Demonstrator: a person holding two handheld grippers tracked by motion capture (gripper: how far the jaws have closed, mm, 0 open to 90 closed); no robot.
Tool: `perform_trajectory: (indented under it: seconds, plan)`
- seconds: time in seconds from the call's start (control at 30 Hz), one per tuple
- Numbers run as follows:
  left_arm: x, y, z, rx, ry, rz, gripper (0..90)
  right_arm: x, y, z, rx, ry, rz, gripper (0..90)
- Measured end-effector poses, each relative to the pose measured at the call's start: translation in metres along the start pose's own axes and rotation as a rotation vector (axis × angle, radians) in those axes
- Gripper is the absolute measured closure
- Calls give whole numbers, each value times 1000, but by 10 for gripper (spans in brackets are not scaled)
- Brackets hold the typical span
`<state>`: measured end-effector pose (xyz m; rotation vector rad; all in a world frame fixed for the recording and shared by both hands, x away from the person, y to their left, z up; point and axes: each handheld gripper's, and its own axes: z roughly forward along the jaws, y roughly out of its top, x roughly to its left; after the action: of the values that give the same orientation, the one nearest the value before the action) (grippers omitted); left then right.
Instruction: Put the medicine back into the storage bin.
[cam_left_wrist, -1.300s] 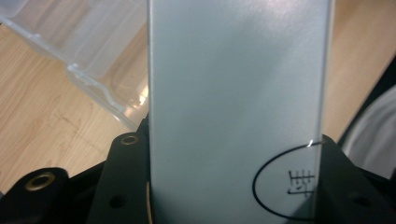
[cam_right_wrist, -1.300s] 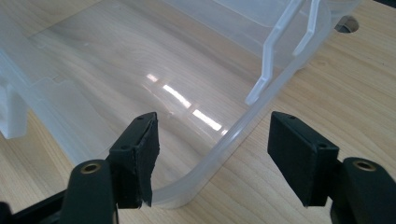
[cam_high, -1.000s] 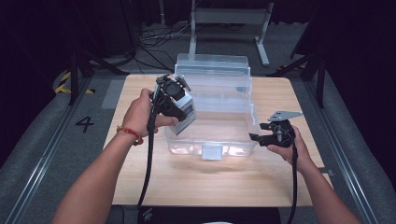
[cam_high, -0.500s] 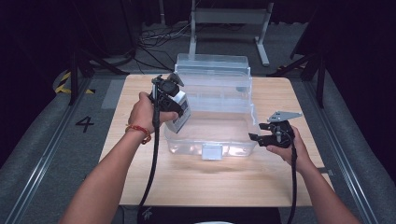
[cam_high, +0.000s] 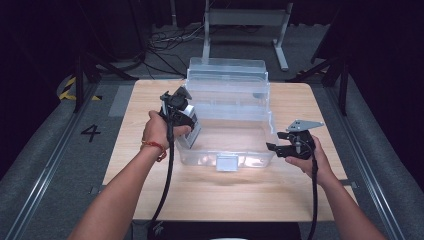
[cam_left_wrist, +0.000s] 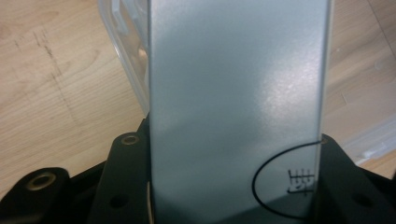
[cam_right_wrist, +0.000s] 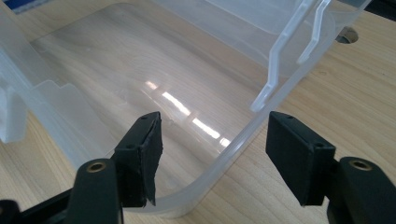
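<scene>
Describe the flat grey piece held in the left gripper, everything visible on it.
The flat grey piece is a thin, smooth rectangular panel with a matte, metal-like sheen. A black curved line and a small printed mark sit near one lower corner. The left gripper clamps its lower part between its black jaws. In the high view it is tilted at the clear plastic bin's left edge; whether they touch is unclear.

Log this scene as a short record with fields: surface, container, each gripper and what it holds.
surface: light wooden table
container: clear plastic bin, lid open behind it
left gripper: shut on flat grey metal plate, at the bin's left edge
right gripper: open, empty, jaws either side of the bin's rim
</scene>
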<state>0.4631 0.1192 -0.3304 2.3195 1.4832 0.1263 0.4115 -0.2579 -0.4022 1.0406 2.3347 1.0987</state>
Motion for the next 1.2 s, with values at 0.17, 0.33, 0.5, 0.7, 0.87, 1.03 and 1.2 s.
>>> perform_trajectory:
  seconds: [0.17, 0.33, 0.5, 0.7, 0.87, 1.03, 1.2]
  plan:
    - [-3, -1, 13, 30, 14, 8, 549, 1, -1, 0, -6, -5, 6, 373]
    - [-4, 0, 20, 56, 39, 43, 486, 1, -1, 0, -10, -8, 6, 373]
    - [-7, 1, 20, 51, 59, 70, 450, 0, -2, 0, -14, -2, 10, 368]
    - [-15, -2, 15, 28, 89, 136, 354, 0, -3, -1, -20, -10, 5, 363]
    - [-19, -12, 5, -20, 73, 180, 338, 0, -3, -3, -27, -15, 6, 348]
    - [-19, -26, 1, -34, 50, 202, 359, -2, -4, -6, -34, -14, 7, 346]
    - [-14, -39, 2, -34, 23, 193, 388, -1, -4, -7, -35, -18, 5, 353]
